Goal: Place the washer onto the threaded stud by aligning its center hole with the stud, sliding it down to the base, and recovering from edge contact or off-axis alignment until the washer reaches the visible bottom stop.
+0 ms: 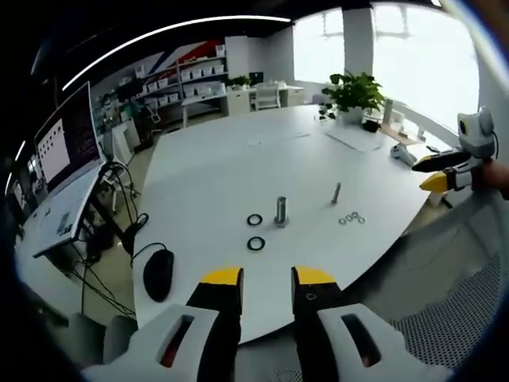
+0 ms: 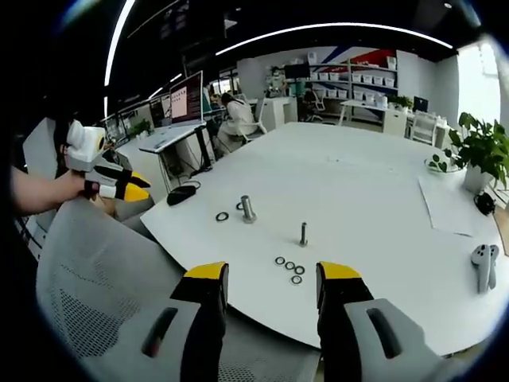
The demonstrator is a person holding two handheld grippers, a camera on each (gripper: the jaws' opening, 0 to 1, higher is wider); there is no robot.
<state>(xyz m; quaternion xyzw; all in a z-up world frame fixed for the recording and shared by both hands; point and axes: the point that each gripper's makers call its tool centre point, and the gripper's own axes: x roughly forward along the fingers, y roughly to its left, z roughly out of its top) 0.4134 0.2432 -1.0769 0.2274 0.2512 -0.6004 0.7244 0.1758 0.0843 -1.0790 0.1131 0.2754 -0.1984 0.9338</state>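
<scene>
Both hand-held grippers are hanging back off the near edge of the table [image 1: 223, 159], nothing in either one. The left hand-held gripper [image 1: 266, 278] has its yellow-tipped jaws parted with a clear gap and nothing between them; same story for the right hand-held gripper [image 2: 273, 274], jaws wide and empty. You can also spot each one from the other side, held out over a mesh chair back [image 2: 87, 278].

Going outward from the left one: straight ahead on the white table are two dark washers, the near washer [image 1: 256, 243] and the far washer [image 1: 254, 220], and just right of the far one is a stubby upright metal post [image 1: 281, 211]. Further right stands the thin threaded stud [image 1: 336, 192], upright, with a little cluster of small washers [image 1: 351, 218] lying flat just beside it.

From the right gripper view, that small cluster [image 2: 289, 268] sits almost dead ahead between the jaws, with the stud [image 2: 303, 233] just beyond it and the post [image 2: 248, 209] off to the left.

My read: nothing's been picked up yet, so the task is at the very start. The right hand-held gripper looks better lined up for the small washers and the stud; the left is nearer the two bigger rings. The stud's axis is vertical, so a washer has to come down flat from above.
</scene>
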